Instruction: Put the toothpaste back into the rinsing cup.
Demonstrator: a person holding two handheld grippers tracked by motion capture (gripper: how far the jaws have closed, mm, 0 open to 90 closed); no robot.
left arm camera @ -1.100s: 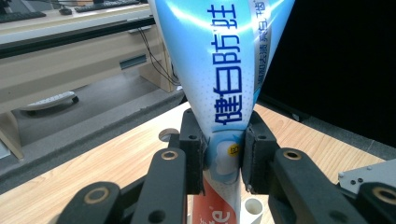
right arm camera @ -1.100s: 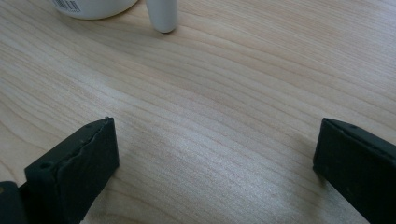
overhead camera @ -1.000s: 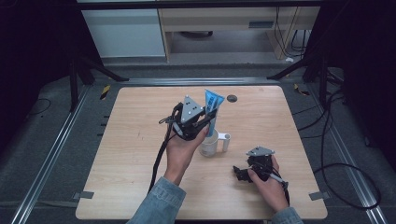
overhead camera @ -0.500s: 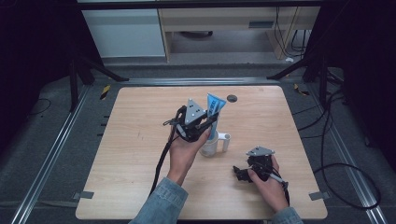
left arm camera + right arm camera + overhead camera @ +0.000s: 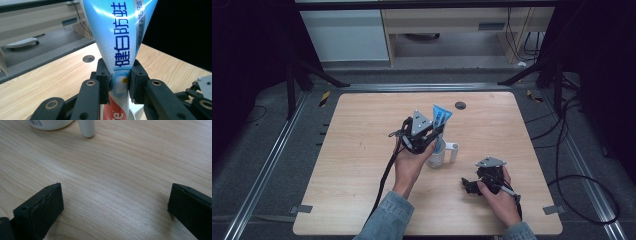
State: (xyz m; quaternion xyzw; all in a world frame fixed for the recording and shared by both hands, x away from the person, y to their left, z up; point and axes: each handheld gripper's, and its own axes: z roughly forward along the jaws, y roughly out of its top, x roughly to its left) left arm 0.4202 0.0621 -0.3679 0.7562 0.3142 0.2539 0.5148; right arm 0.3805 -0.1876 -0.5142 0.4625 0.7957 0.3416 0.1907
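Observation:
My left gripper (image 5: 432, 135) is shut on a blue and white toothpaste tube (image 5: 441, 115), which stands upright with its wide crimped end up. In the left gripper view the two pads (image 5: 103, 76) press the tube (image 5: 117, 37) near its lower part, and the tube's red bottom end hangs just over a white mug (image 5: 137, 113). The mug (image 5: 437, 157) stands mid-table with its handle (image 5: 454, 151) to the right. My right gripper (image 5: 469, 185) rests low on the table, front right of the mug. Its jaws (image 5: 115, 205) stand wide open over bare wood, with the mug's base (image 5: 50, 123) and handle (image 5: 86, 128) ahead.
The wooden table (image 5: 362, 150) has a round cable hole (image 5: 460, 105) near its far edge. Black cables trail from both grippers toward the front edge. Beyond the table are a grey floor, metal rails and white cabinets.
My left hand has come down and slightly right with the toothpaste tube, bringing its lower end closer to the mug. The right hand has stayed where it was.

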